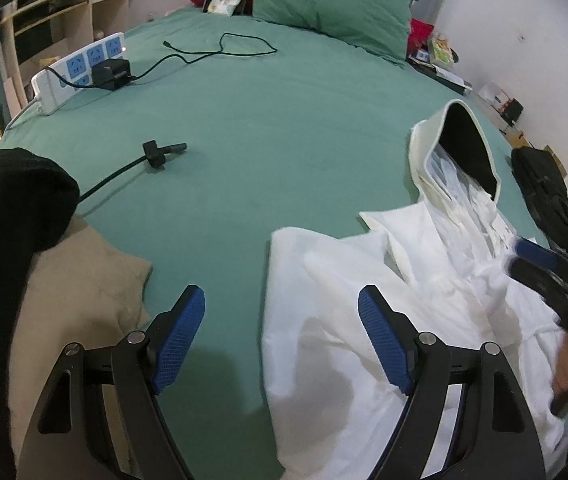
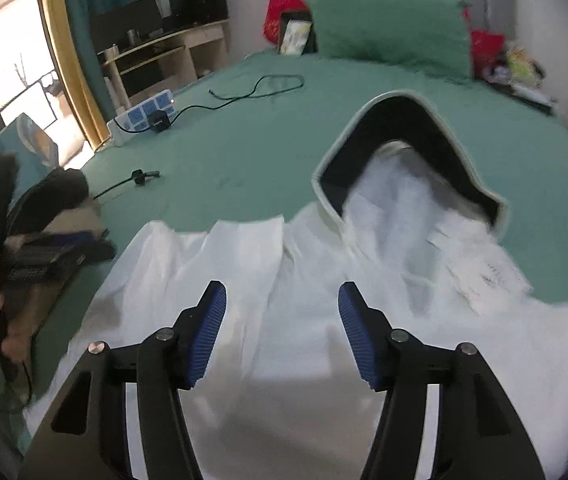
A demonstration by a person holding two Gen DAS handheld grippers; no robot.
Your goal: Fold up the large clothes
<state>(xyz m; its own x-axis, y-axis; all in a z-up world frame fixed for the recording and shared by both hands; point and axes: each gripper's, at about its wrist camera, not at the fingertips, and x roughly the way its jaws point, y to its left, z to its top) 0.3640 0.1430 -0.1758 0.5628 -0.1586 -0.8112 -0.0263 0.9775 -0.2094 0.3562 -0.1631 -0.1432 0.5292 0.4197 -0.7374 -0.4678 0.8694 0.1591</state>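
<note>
A large white hooded garment (image 1: 364,320) lies crumpled on the green bed sheet (image 1: 264,140), its black-lined hood (image 1: 464,148) pointing to the head of the bed. My left gripper (image 1: 282,328) is open and empty, hovering over the garment's left edge. The right gripper shows blurred at the right of the left wrist view (image 1: 524,258). In the right wrist view the garment (image 2: 304,280) fills the foreground, hood (image 2: 396,136) beyond. My right gripper (image 2: 282,328) is open and empty above the garment's middle. The left gripper (image 2: 80,248) appears blurred at the left.
A white power strip (image 1: 80,66) with a black charger and cable lies at the bed's left. A black plug (image 1: 160,151) lies mid-bed. A green pillow (image 1: 332,4) is at the head. A beige cushion (image 1: 84,280) and black cloth (image 1: 8,208) lie near left. A black bag (image 1: 544,184) sits at right.
</note>
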